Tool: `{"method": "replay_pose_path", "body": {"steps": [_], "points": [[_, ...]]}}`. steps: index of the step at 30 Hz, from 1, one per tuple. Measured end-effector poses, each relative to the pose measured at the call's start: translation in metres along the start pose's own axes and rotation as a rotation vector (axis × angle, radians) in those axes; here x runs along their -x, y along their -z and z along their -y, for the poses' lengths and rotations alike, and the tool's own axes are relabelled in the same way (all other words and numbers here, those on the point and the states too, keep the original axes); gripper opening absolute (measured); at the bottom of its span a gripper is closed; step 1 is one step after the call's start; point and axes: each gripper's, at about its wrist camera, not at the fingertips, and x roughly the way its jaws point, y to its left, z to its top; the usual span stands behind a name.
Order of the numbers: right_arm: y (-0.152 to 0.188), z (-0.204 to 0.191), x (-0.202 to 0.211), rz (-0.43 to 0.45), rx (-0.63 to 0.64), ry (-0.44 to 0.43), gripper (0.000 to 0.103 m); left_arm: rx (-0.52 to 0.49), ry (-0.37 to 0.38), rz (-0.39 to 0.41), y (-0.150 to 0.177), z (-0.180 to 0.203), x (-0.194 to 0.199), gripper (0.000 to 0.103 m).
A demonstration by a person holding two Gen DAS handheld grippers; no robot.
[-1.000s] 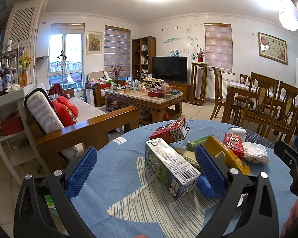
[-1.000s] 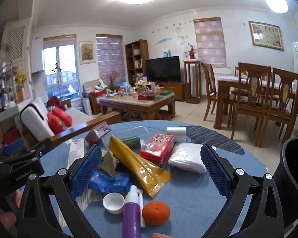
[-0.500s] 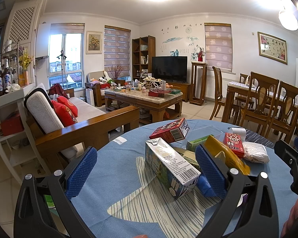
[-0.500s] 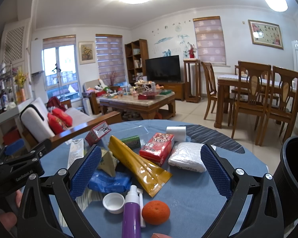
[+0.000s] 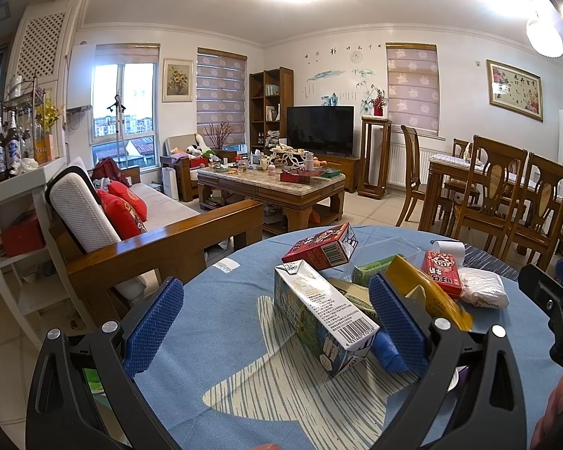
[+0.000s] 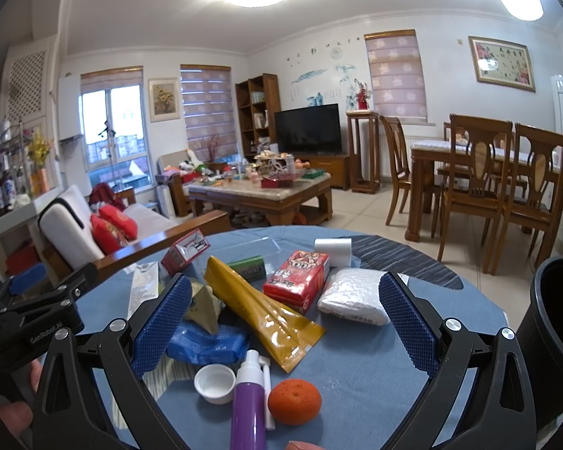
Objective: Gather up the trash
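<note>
Trash lies heaped on a round table with a blue cloth [image 5: 225, 375] [image 6: 356, 367]. A white-and-blue drink carton [image 5: 324, 318] lies between the fingers of my left gripper [image 5: 277, 322], which is open and not touching it. A red carton [image 5: 321, 248] lies behind it. My right gripper [image 6: 285, 322] is open above a yellow foil pouch [image 6: 266, 311], a red box [image 6: 298, 277], a white padded packet [image 6: 356, 300], a blue wrapper [image 6: 206, 343], a white cap [image 6: 214, 382], a purple spray bottle [image 6: 248, 408] and an orange [image 6: 294, 401].
A black bin [image 6: 555, 341] stands at the right edge of the table. A wooden sofa [image 5: 131, 236] sits to the left, a cluttered coffee table [image 5: 274, 187] beyond, dining chairs [image 6: 506, 195] to the right. A tissue roll [image 6: 333, 250] stands at the table's far side.
</note>
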Motion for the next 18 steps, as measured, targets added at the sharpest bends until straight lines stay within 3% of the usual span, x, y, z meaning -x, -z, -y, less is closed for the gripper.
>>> {"method": "replay_pose_path", "body": {"steps": [18], "points": [[-0.0005, 0.0007, -0.0003, -0.001, -0.004, 0.000, 0.098, 0.000, 0.000, 0.000, 0.0000, 0.0000, 0.0000, 0.098]]}}
